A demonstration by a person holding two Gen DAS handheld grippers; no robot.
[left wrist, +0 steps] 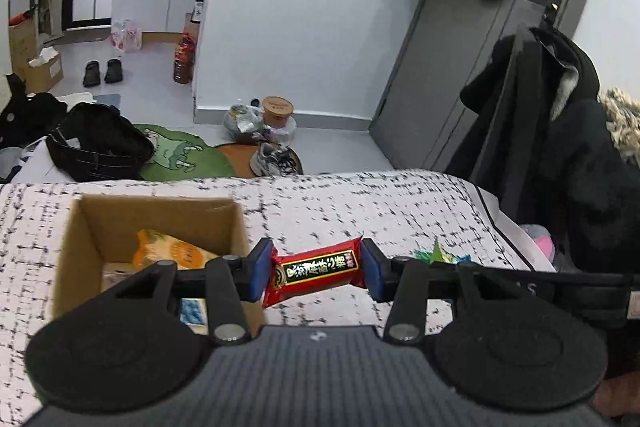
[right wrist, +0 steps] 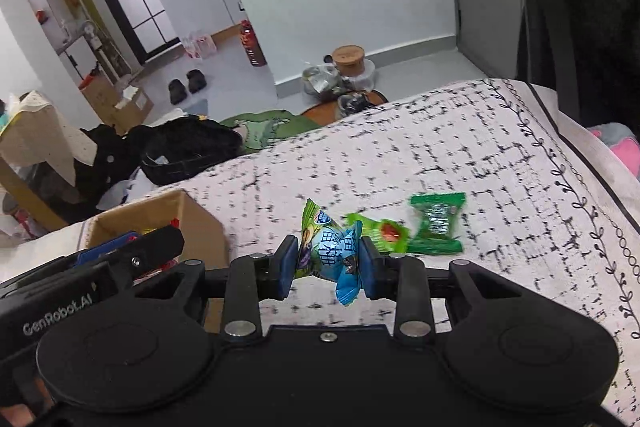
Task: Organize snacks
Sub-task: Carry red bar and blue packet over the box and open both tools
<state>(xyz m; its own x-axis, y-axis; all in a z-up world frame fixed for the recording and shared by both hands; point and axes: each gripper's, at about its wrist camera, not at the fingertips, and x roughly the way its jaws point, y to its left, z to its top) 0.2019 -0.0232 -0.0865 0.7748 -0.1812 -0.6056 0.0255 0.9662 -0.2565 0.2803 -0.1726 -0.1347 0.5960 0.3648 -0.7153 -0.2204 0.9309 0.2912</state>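
The left gripper [left wrist: 316, 273] is clamping a red candy [left wrist: 316, 271] lengthwise, just right of the box [left wrist: 92, 227] on the bed [left wrist: 360, 203]. The right gripper [right wrist: 328, 261] is pinching a blue-green packet [right wrist: 330, 255]; two green snacks [right wrist: 438, 223] are lying beyond it.

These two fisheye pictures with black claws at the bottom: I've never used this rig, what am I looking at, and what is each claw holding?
Each picture comes from a camera mounted on a hand-held gripper, looking forward along its two fingers; a person carries one in each hand. In the left wrist view, the left gripper is shut on a red candy bar gripped by its ends, above a patterned bedcover. Left of it sits an open cardboard box with an orange packet already inside. In the right wrist view, the right gripper is shut on a blue-green candy. Two green candies still lie on the bedcover beyond it. The black piece at lower left there is the other gripper.
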